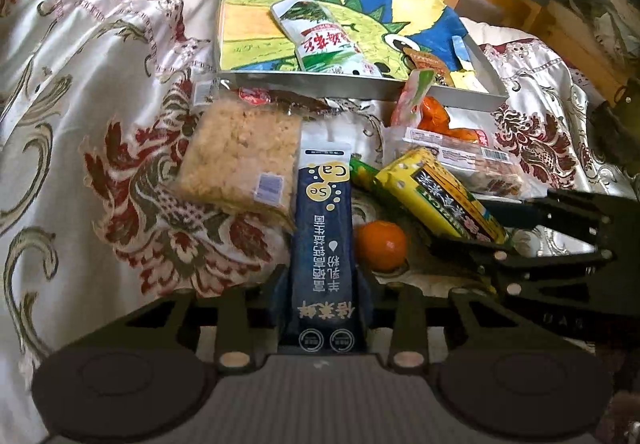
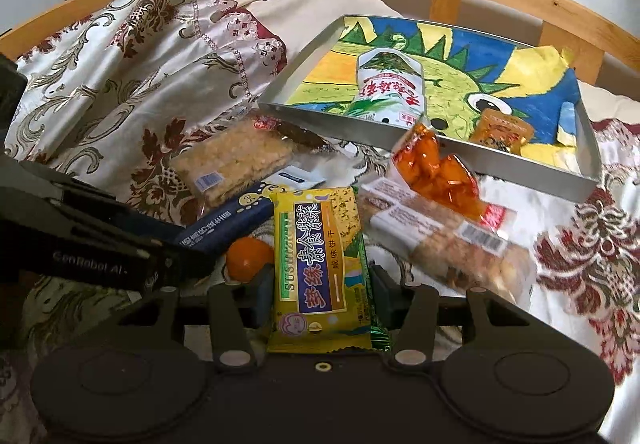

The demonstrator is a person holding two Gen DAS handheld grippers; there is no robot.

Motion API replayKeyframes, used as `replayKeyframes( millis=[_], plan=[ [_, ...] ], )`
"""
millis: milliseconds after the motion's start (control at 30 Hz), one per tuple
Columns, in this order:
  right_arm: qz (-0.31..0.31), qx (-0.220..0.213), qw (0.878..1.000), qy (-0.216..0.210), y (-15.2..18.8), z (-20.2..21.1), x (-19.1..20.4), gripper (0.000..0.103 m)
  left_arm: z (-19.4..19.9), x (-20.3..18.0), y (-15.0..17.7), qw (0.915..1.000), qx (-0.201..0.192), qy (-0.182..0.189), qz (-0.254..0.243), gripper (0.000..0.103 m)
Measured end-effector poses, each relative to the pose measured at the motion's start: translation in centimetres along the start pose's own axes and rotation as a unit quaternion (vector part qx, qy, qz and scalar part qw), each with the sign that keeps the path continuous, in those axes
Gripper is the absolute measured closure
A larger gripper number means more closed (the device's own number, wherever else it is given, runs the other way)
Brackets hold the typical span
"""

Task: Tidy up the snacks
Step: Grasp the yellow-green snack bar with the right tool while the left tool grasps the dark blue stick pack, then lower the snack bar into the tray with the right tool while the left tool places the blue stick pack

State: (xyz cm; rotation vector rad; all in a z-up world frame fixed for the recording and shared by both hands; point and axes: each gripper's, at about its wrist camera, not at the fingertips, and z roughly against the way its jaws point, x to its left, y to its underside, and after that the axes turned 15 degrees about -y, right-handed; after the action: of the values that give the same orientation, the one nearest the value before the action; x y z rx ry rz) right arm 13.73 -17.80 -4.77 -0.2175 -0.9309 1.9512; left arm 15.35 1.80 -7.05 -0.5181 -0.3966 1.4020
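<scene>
Tray (image 1: 440,93): upper centre of the left wrist view, on the bed (image 1: 80,103).
In tray: long pouch (image 1: 324,39) mid-tray; small packet (image 1: 428,61) at its right.
Below tray: rice cake pack (image 1: 240,159) left, dried fruit bag (image 1: 436,115) right.
Lower centre: stick sachet (image 1: 324,244), tangerine (image 1: 380,244) just right, cracker pack (image 1: 440,195) further right.

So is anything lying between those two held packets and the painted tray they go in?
Partly. The orange snack bag leans against the tray rim ahead of the yellow cracker packet. The dark blue sachet looks unobstructed.
</scene>
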Motion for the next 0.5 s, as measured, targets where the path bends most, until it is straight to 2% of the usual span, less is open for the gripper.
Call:
replayKeyframes(
  millis=[333, 500],
  plan=[
    [-0.021, -0.017, 1.000, -0.004, 2.8, 2.9, 0.6, 0.051, 2.7, -1.2, 1.3, 0.9993, 0.028, 0.003, 0.025, 0.066],
    [-0.019, -0.025, 0.999, -0.009, 3.5, 3.9, 1.0, 0.051, 4.2, -1.7, 1.9, 0.9992, 0.021, 0.000, 0.033, 0.066]
  ],
)
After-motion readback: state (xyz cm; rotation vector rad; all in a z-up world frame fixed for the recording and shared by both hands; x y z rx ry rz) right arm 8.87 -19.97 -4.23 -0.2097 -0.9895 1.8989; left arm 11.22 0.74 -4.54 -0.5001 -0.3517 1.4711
